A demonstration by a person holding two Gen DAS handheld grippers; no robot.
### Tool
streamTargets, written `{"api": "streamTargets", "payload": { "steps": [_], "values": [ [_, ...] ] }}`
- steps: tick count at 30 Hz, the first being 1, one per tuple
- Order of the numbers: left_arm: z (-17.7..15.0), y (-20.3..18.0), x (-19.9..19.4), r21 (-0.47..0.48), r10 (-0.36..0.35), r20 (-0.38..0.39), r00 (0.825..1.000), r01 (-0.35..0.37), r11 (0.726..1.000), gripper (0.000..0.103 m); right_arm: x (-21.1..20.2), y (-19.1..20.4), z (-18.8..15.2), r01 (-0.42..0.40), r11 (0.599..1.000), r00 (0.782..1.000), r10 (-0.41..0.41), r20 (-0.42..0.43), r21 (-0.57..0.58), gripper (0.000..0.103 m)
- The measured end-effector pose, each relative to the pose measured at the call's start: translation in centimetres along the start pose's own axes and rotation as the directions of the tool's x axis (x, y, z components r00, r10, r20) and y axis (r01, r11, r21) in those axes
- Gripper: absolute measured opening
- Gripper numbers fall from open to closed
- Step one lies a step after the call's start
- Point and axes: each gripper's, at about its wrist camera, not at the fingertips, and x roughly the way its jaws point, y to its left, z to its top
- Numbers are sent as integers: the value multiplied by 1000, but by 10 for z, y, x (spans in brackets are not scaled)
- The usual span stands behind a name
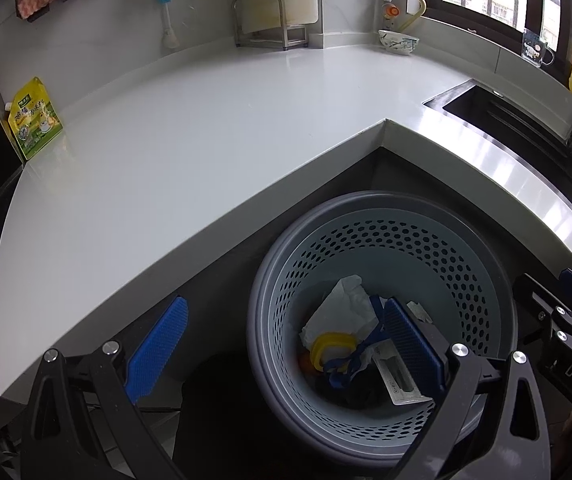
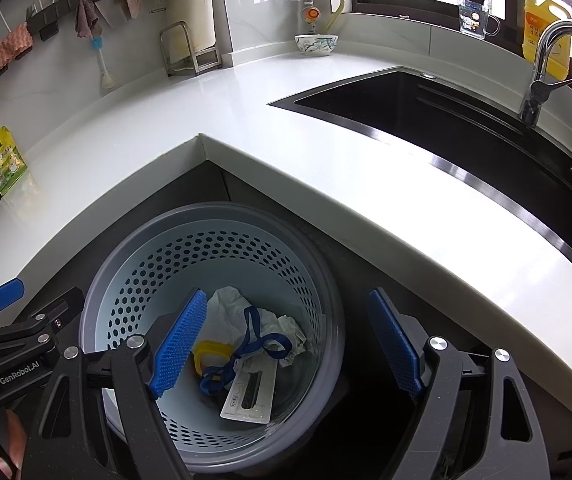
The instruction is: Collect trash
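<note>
While both grippers (image 1: pixel 282 346) (image 2: pixel 290 344) gape empty, the countertop (image 1: pixel 190 128) corner overhangs the filled bin (image 2: pixel 214 220).

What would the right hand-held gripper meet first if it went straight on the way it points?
Probably the bin's rim or the dark cupboard front just behind it, below the worktop. The right hand-held gripper is open and empty; depth is unclear.
</note>
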Motion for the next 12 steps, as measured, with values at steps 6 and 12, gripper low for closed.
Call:
{"api": "streamTargets", "payload": {
  "steps": [6,12],
  "values": [
    [0,2,-1,-9,-3,0,1000,3,1000,97,1,-1,0,0,1000,1000,0,1,3,79],
    [0,4,0,-14,1,-2,1000,-1,1000,97,-1,-2,-2,-2,1000,1000,2,0,13,79]
  ]
}}
